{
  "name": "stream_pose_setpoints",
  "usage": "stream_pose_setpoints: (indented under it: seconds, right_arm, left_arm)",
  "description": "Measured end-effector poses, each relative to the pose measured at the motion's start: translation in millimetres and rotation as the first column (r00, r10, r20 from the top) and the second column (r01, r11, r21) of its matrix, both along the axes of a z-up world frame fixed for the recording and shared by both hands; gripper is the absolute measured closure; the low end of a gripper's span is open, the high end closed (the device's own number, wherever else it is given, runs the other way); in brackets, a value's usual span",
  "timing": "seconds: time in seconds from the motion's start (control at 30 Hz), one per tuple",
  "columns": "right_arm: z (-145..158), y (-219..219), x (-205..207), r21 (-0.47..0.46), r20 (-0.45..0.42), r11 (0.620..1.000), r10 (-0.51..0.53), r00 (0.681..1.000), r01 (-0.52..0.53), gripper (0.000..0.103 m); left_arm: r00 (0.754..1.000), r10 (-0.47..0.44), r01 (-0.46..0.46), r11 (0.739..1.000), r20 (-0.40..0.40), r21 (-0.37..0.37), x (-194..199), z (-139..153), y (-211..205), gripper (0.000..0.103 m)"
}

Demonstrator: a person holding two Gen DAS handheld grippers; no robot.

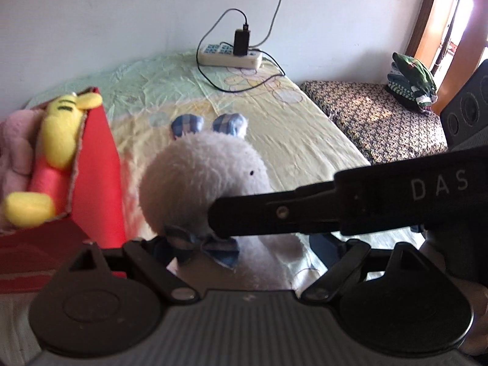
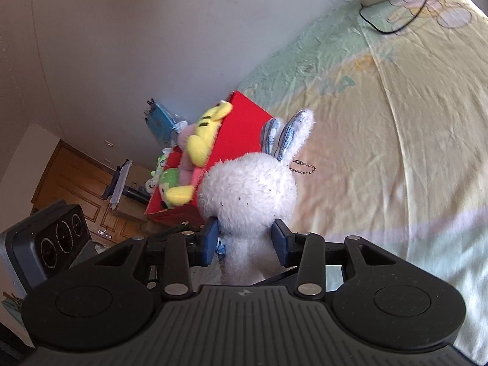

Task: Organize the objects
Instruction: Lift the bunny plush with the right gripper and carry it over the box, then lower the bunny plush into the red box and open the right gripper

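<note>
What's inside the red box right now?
The red box holds a yellow plush toy, something pink and plush, and a green toy. Anything beneath them is covered.

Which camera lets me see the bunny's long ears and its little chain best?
The right wrist view. There the white bunny shows both striped ears upright and its bead chain, with the right gripper shut on its neck. The left wrist view shows its face, one eye and bow tie, but the ears look short and no chain shows.
</note>
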State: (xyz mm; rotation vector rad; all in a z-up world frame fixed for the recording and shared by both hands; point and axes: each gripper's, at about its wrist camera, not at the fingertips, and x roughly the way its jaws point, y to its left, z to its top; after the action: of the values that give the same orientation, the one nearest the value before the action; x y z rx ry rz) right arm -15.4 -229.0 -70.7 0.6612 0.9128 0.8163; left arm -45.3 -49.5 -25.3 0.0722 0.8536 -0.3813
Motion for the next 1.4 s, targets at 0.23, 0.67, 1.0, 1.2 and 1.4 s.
stream_pose_setpoints:
  seconds: [0.23, 0.67, 1.0, 1.2, 1.4]
  right_arm:
    - [38.5, 31.1, -6.1, 0.000, 0.157, 0.999, 0.032, 0.987, -0.032, 0.060]
    - [64.9, 127.4, -1.2, 0.013, 0.249, 1.000, 0.008, 0.969, -0.012, 0.060]
    - [61.3, 211.0, 9.3, 0.025, 0.249, 1.000, -0.017, 0.968, 0.011, 0.060]
    - [51.9, 240.5, 14.8, -0.001, 0.222, 0.999, -0.046, 0.974, 0.048, 0.060]
    - [34.8, 257.1, 25.0, -0.033, 0.149, 0.993, -0.107, 0.983, 0.113, 0.062]
  left_arm:
    - [0.995, 0.037, -0.035, 0.999, 0.092, -0.028, -8.6, 33.2, 34.3, 0.015]
    - [0.986, 0.033, -0.025, 0.998, 0.166, -0.049, -3.1, 66.9, 146.5, 0.015]
    - [0.985, 0.030, -0.028, 0.999, 0.169, -0.018, 26.6, 62.5, 227.6, 0.015]
    - [0.989, 0.029, -0.030, 1.000, 0.143, 0.008, 48.9, 43.1, 255.2, 0.015]
    - [0.996, 0.066, -0.065, 0.998, 0.064, -0.016, 70.8, 19.1, 279.5, 0.016]
